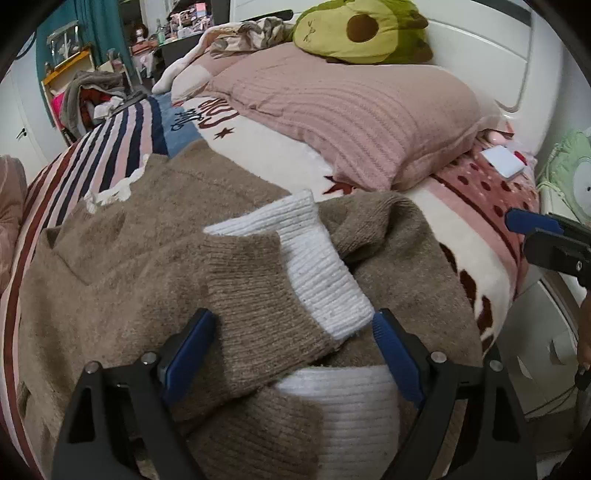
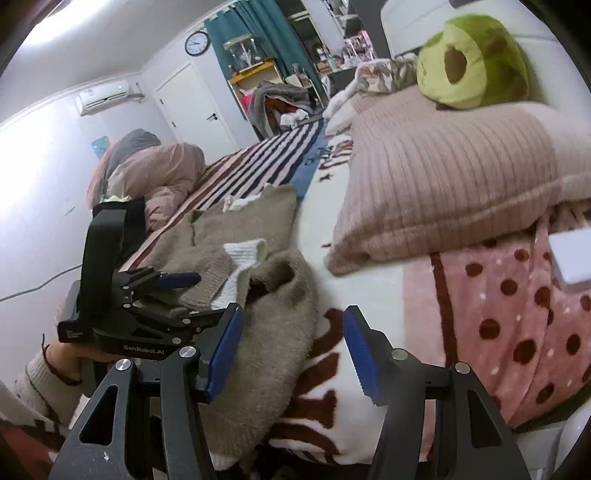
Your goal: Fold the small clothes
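Note:
A small brown knit sweater [image 1: 147, 236] with white ribbed cuffs lies on the bed, both sleeves folded across its body. A white cuff [image 1: 325, 280] crosses the middle. My left gripper [image 1: 293, 345] is open, its blue pads either side of the folded sleeve just above it, holding nothing. The right wrist view shows the sweater [image 2: 269, 306] at left with the left gripper [image 2: 192, 295] over it. My right gripper [image 2: 291, 354] is open and empty, above the sweater's right edge and the blanket; its tip shows in the left wrist view [image 1: 532, 225].
A pink ribbed pillow [image 1: 351, 118] lies beyond the sweater, with a green avocado plush [image 1: 362, 29] on it. A white box [image 1: 504, 166] sits on the dotted pink blanket [image 2: 517, 325]. Striped bedding [image 1: 92, 162] runs left. A bundled quilt [image 2: 155, 173] lies far left.

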